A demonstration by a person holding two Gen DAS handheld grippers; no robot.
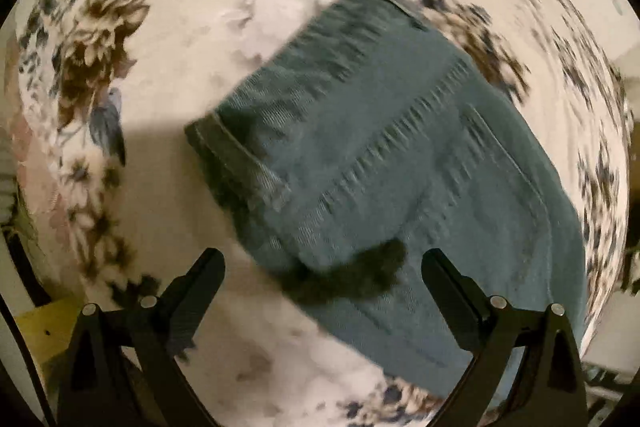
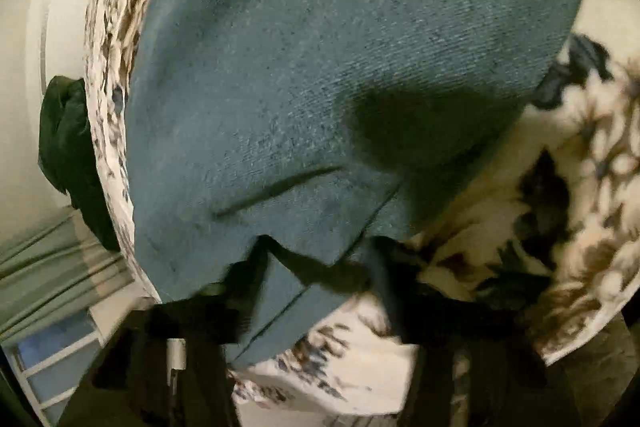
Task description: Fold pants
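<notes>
You are looking down on the pants [image 1: 392, 163], which are lying folded into a thick blue bundle on the floral cover [image 1: 168, 75]. In your left wrist view their long axis is running from the upper middle down to the lower right, with a hemmed end pointing left. Your left gripper [image 1: 324, 267] is standing spread wide with nothing between its fingers, hovering over the bundle's near edge; the cloth is lying straight ahead and off to the right of it. Your right gripper [image 2: 312, 291] is blurred and dark. A flap of denim seems to be lying between its fingers, but whether they are pressing on it you cannot tell. Judging by these views, your right hand is the closer one, right at the layered corner, so the next fold is likely turning on that corner
</notes>
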